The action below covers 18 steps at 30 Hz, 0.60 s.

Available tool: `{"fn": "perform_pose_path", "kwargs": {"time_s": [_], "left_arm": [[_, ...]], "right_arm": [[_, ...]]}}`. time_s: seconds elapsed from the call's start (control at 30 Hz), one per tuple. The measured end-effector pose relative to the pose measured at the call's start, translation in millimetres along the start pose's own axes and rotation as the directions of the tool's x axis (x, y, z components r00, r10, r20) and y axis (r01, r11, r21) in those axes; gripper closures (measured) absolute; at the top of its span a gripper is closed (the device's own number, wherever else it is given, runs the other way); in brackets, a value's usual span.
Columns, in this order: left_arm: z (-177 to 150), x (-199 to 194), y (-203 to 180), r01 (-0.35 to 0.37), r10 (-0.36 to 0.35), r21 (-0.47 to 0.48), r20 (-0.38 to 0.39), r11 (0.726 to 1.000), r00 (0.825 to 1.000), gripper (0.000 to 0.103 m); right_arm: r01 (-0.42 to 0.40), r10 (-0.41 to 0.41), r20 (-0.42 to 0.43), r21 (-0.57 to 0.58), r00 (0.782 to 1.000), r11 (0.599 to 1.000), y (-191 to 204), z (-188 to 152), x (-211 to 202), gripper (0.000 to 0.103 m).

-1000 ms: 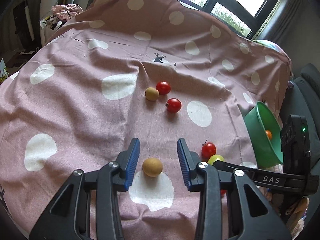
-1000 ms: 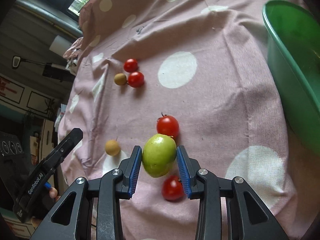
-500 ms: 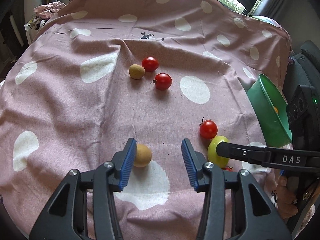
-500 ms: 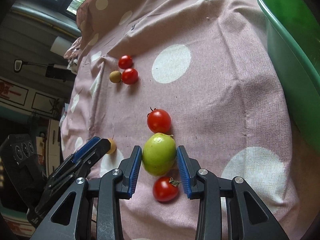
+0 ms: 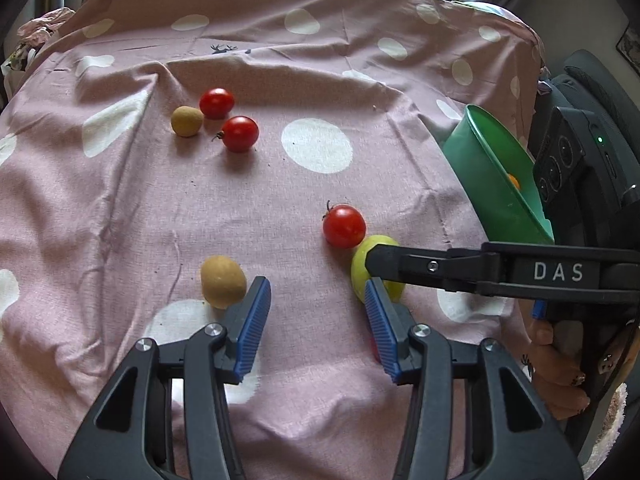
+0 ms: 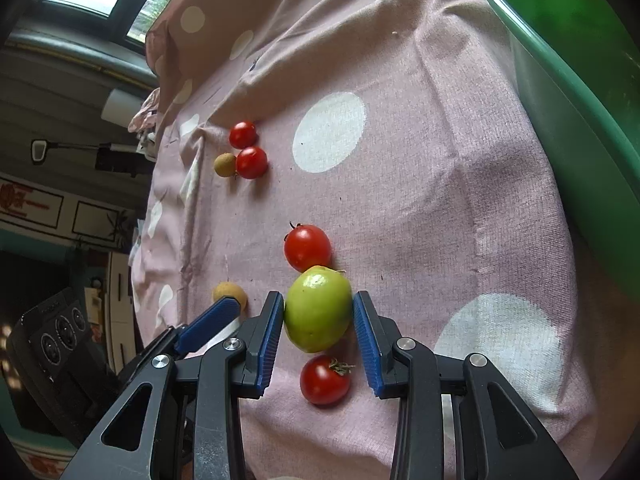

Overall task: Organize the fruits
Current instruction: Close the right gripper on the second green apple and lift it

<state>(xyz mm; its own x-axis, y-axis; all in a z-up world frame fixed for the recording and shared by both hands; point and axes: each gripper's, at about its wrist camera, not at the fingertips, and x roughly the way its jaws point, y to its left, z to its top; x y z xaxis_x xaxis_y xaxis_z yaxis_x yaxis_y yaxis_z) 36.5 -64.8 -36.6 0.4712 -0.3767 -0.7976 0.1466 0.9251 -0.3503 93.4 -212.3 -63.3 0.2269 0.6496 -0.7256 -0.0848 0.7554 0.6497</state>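
Now the right gripper [image 6: 318,326] is closed on the green fruit [image 6: 317,308], just beside the green bowl [image 6: 576,92]; next it must lift it into the bowl. The left gripper [image 5: 316,320], jaws just widened and empty, stands farther from the bowl, beside a brown fruit [image 5: 223,287]. Perhaps an orange fruit lies inside the bowl; it is mostly hidden.

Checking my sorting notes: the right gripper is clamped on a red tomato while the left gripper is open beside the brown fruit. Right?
Not quite. The right gripper is clamped on the green fruit, not a red tomato, as the right wrist view shows. The left gripper is indeed open beside the brown fruit.
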Motion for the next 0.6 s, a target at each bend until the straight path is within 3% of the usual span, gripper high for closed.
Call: {"fn": "perform_pose_path", "kwargs": {"time_s": [0.47,0.6], "left_arm": [[-1,9,-4,0.114,-0.115,-0.025,-0.034,0.993,0.993,0.056],[-3,13,-8,0.116,-0.117,-0.014,-0.048,0.993,0.992,0.056]], "right_arm": [[-0.001,0.0,0.009,0.015,1.0,1.0,-4,2,-3,0.065],[-0.023,0.023,-0.007,0.026,1.0,0.999,-5,3,2,0.065]]}}
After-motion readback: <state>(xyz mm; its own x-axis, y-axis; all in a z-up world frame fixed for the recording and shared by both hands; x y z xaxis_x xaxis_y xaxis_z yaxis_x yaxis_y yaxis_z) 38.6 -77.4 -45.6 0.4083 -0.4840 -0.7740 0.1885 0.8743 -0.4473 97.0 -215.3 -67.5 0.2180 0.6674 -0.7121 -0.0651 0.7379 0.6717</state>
